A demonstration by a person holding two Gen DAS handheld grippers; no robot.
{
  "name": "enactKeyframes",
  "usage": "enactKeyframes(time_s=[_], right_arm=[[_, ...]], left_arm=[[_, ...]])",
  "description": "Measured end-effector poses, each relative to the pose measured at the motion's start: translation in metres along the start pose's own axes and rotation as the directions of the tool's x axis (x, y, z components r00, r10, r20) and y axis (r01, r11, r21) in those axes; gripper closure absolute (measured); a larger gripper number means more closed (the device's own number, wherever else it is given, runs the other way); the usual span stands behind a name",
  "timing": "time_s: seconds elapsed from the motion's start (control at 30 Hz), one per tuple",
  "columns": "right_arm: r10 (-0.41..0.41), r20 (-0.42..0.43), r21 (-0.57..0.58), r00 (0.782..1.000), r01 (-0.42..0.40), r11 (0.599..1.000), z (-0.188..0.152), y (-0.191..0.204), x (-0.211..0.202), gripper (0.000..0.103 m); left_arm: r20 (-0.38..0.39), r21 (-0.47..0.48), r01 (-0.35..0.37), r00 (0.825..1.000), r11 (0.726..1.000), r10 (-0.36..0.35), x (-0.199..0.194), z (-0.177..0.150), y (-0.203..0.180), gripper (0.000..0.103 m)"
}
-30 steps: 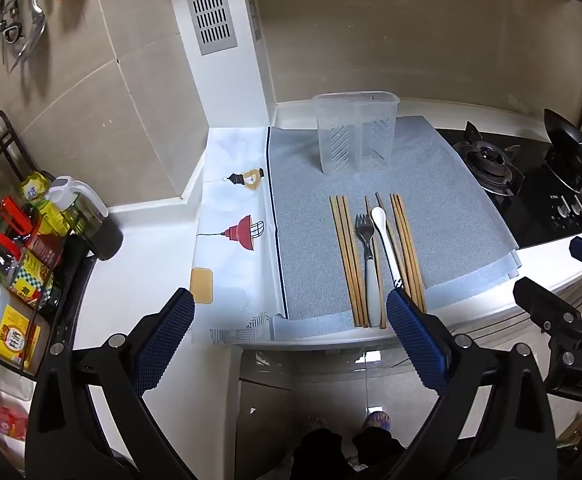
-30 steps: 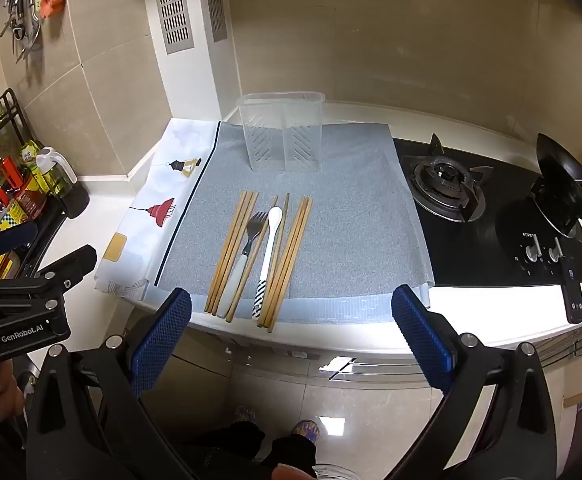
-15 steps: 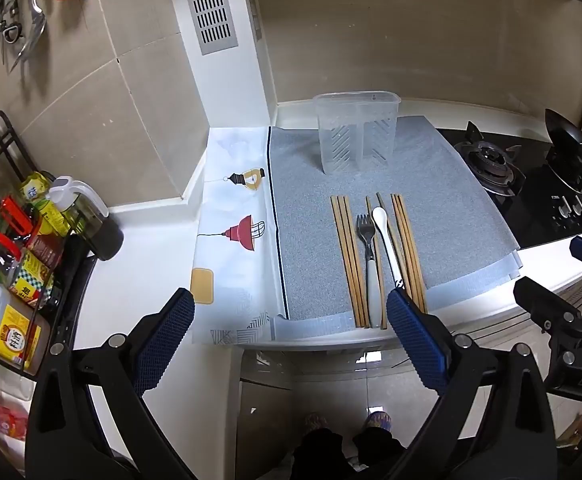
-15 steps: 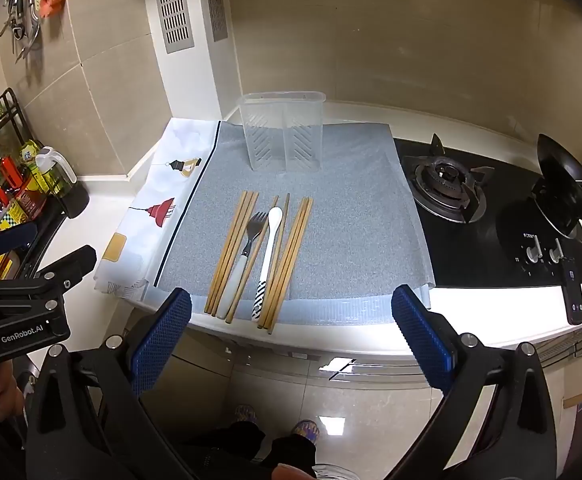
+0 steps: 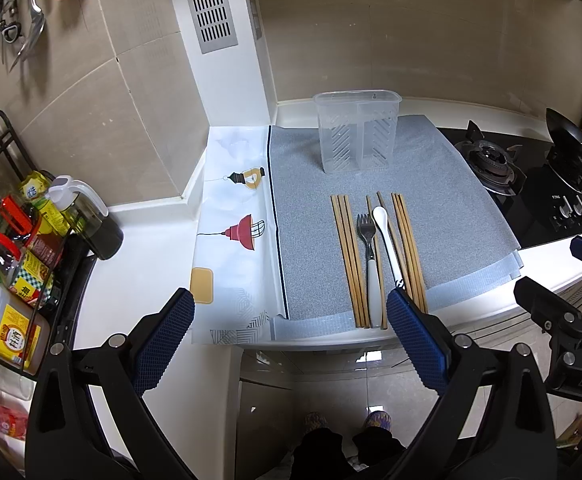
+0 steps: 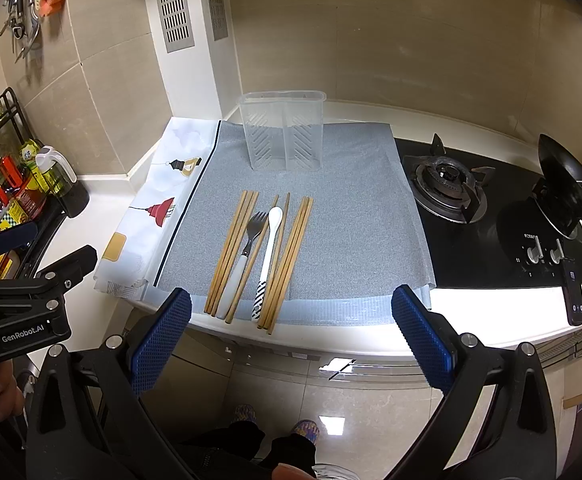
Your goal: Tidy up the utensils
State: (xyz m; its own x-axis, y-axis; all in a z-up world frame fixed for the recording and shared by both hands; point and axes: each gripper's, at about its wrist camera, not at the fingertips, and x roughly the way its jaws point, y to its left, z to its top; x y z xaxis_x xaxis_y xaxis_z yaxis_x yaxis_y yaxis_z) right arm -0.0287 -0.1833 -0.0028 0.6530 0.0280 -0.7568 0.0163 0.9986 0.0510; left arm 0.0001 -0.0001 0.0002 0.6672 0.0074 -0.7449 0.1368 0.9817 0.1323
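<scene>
Close to the counter edge, the left gripper [image 5: 289, 344] and right gripper [image 6: 291, 340] are waiting wide apart, holding nothing. Thin, light chopsticks [image 6: 233, 250], a fork [image 6: 247, 248] and a slippery spoon [image 6: 269, 250] are lying on the grey mat [image 6: 351, 220]; pinching their middles looks best. Farther back, the clear holder [image 6: 282, 136] is standing.

"GenRobot.AI" is printed on the left gripper [image 6: 31, 280]; bottle labels unreadable

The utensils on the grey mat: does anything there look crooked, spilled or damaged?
Nothing is spilled or broken. Only the two loose chopsticks around the spoon look askew: they lie at an angle instead of parallel like the outer bundles. The fork lies straight, and the clear holder stands upright.
</scene>
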Motion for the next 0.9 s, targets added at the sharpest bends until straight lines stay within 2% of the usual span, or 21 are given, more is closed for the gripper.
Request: enactKeyframes(time_s=[0.3,0.43,0.53,0.73,0.83,0.9], right_arm=[[0.017,-0.003,0.014,1.0,-0.017,1.0,0.007,-0.011,0.007,0.005],[0.053,-0.011,0.009,0.999,-0.053,0.999,0.012,-0.027,0.014,0.005],[0.056,-0.05,-0.02,0.997,-0.057,0.998,0.013,-0.036,0.025,0.005],[0.097,-0.127,0.034,0.987,-0.093,0.995,0.017,-0.059,0.057,0.005],[0.102,-0.15,0.055,0.983,-0.094,0.994,0.025,-0.066,0.08,0.005],[0.1,-0.177,0.072,0.979,-0.088,0.993,0.033,-0.069,0.098,0.005]], left_arm=[[-0.006,-0.005,-0.002,1.0,1.0,0.002,0.003,-0.005,0.004,0.009],[-0.025,-0.049,-0.004,1.0,0.999,0.003,0.015,0.004,0.016,0.009],[-0.037,-0.055,-0.019,0.999,0.998,0.017,0.024,0.013,0.016,0.009],[-0.11,-0.016,-0.06,0.992,0.998,0.057,0.052,0.03,0.003,0.009],[-0.123,-0.012,-0.056,0.991,0.998,0.054,0.065,0.037,-0.001,0.009],[-0.136,-0.022,-0.03,0.99,0.999,0.027,0.073,0.038,-0.002,0.009]])
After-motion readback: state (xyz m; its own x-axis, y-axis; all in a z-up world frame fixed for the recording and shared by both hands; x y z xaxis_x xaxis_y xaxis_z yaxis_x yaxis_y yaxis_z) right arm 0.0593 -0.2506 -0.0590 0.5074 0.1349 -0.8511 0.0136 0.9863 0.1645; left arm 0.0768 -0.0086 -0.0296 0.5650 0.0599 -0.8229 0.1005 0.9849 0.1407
